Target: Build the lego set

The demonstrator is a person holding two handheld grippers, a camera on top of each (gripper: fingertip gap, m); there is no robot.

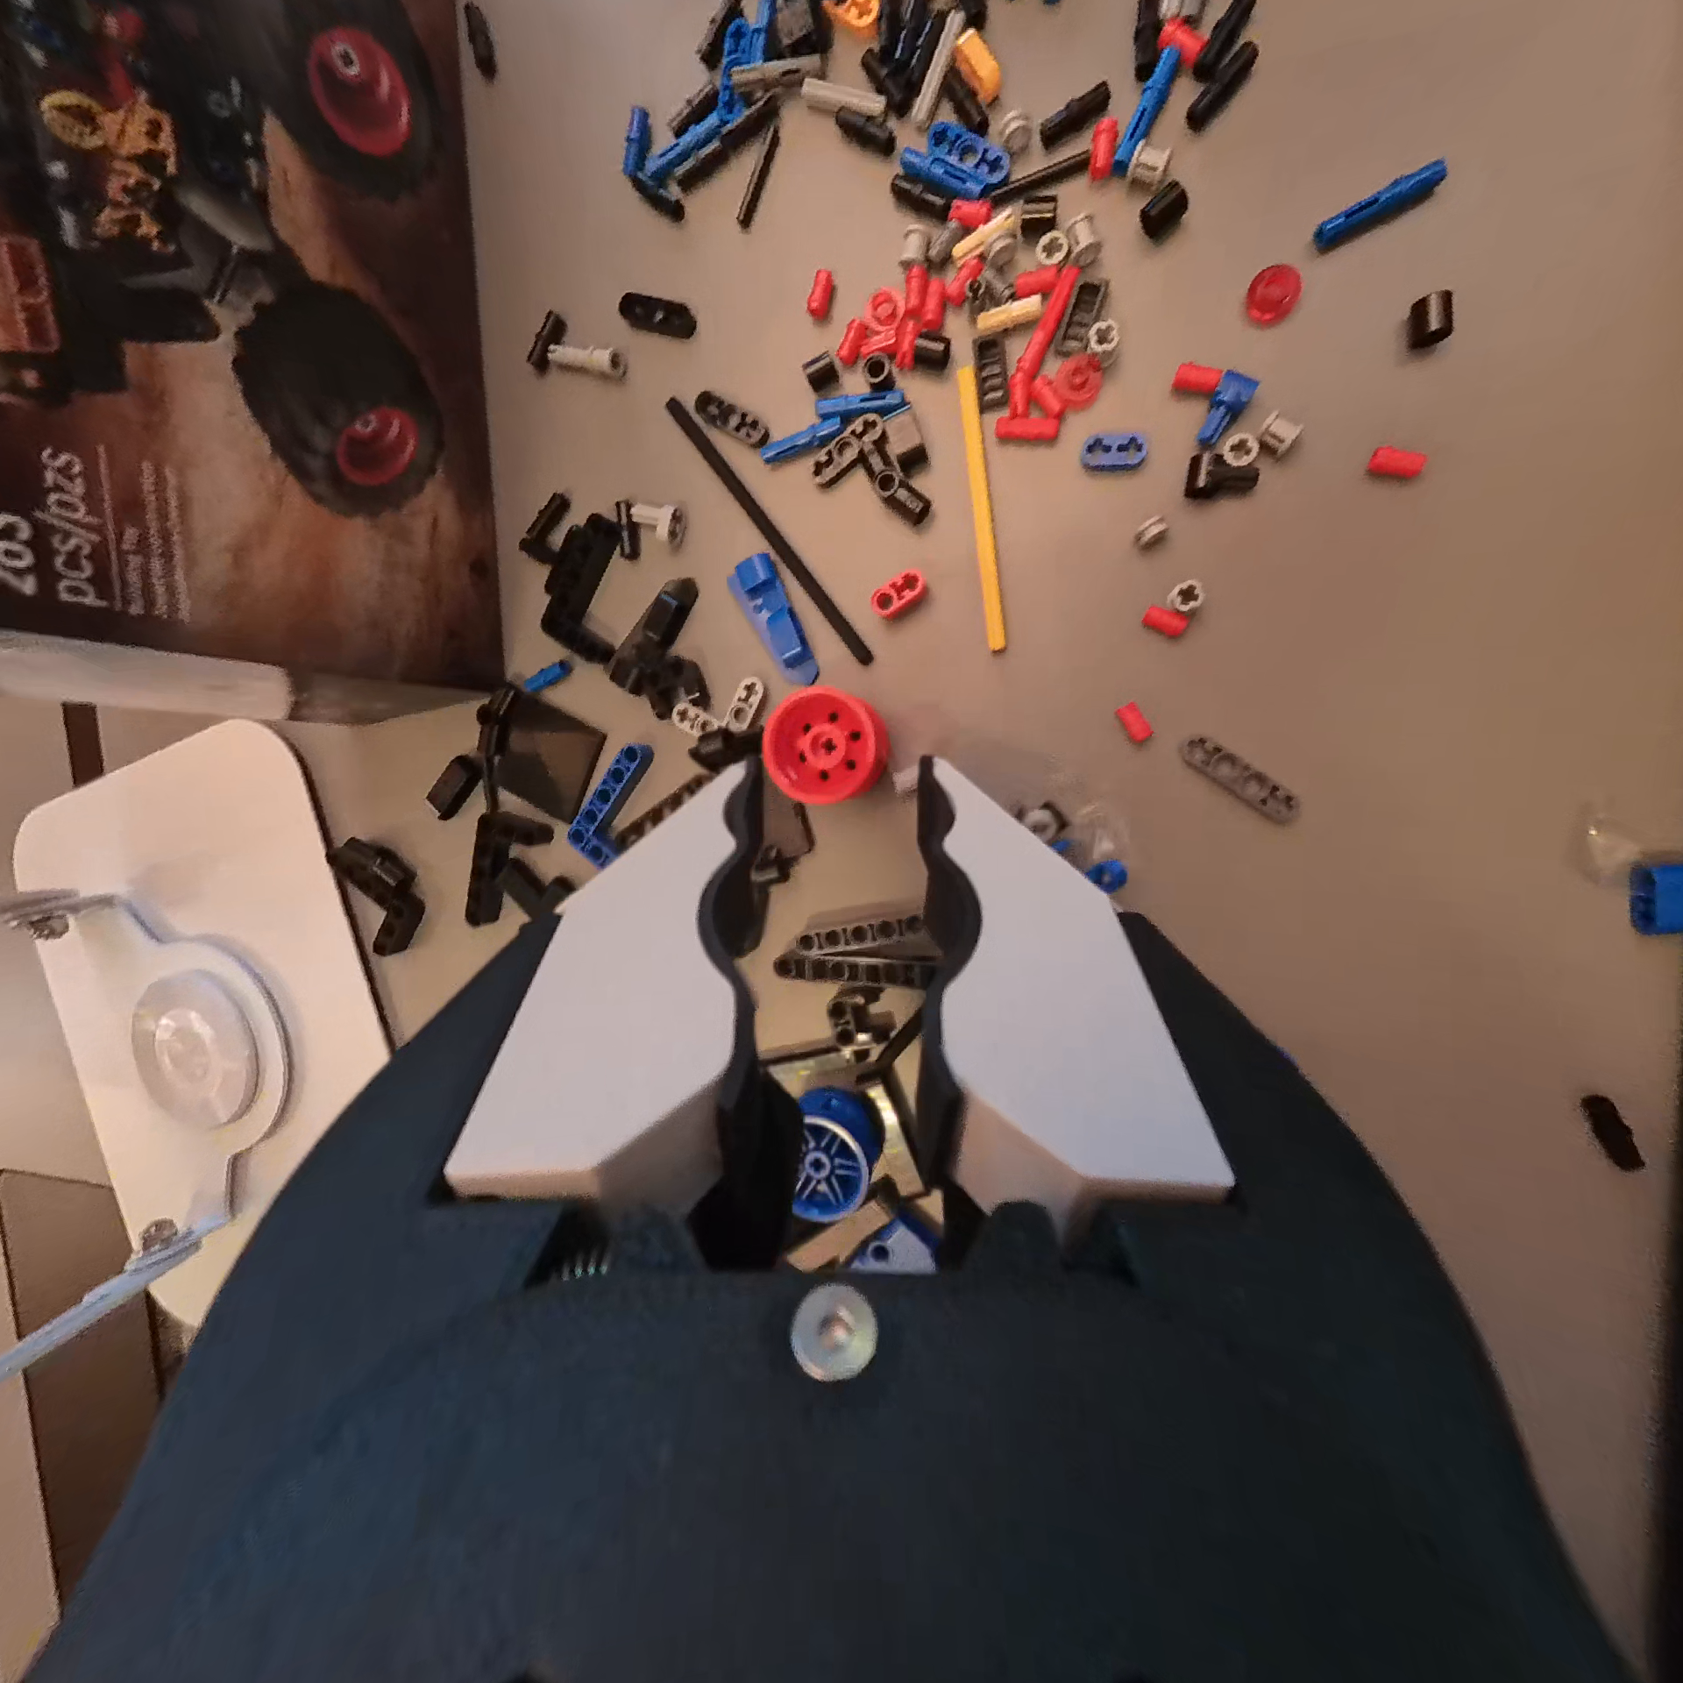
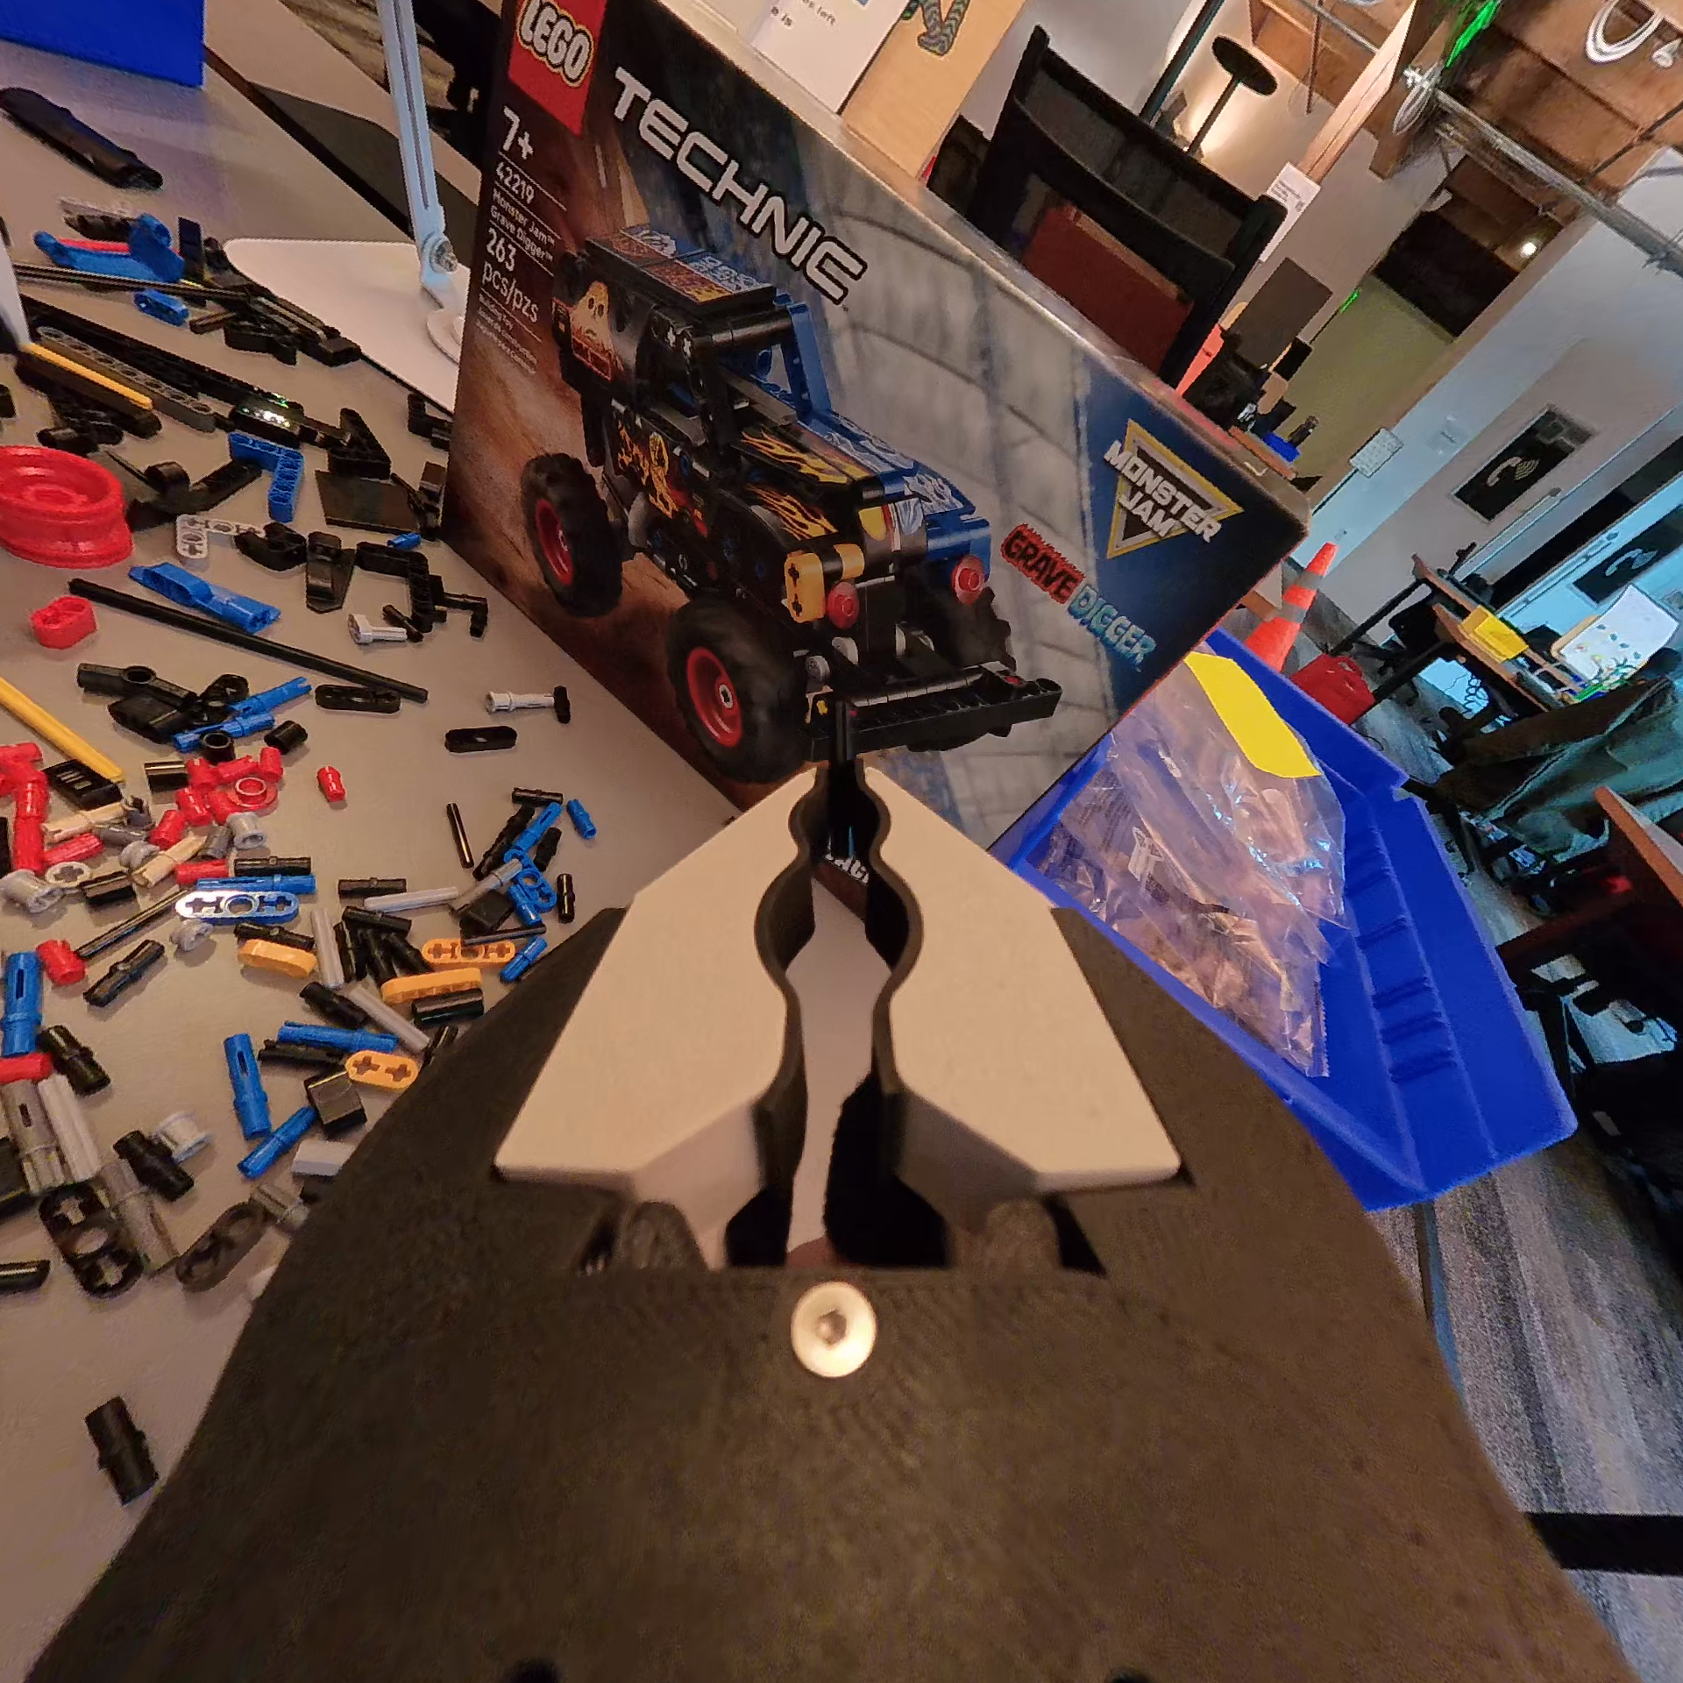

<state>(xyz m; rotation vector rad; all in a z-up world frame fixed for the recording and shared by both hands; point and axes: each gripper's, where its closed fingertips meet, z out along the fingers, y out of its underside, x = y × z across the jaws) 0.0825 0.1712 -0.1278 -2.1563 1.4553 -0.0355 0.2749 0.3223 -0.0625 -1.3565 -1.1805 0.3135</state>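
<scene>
Clearly unbuilt — loose lego pieces (image 1: 956,319) scattered in red, blue, black.

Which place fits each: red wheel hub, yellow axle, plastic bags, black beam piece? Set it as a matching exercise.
Things:
1 red wheel hub
2 yellow axle
3 plastic bags
4 black beam piece

Places:
A in the blue bin
B clamped in the right gripper
C at the tips of the open left gripper
D flat on the table, among loose parts

Pairs: 1-C, 2-D, 3-A, 4-B
</scene>
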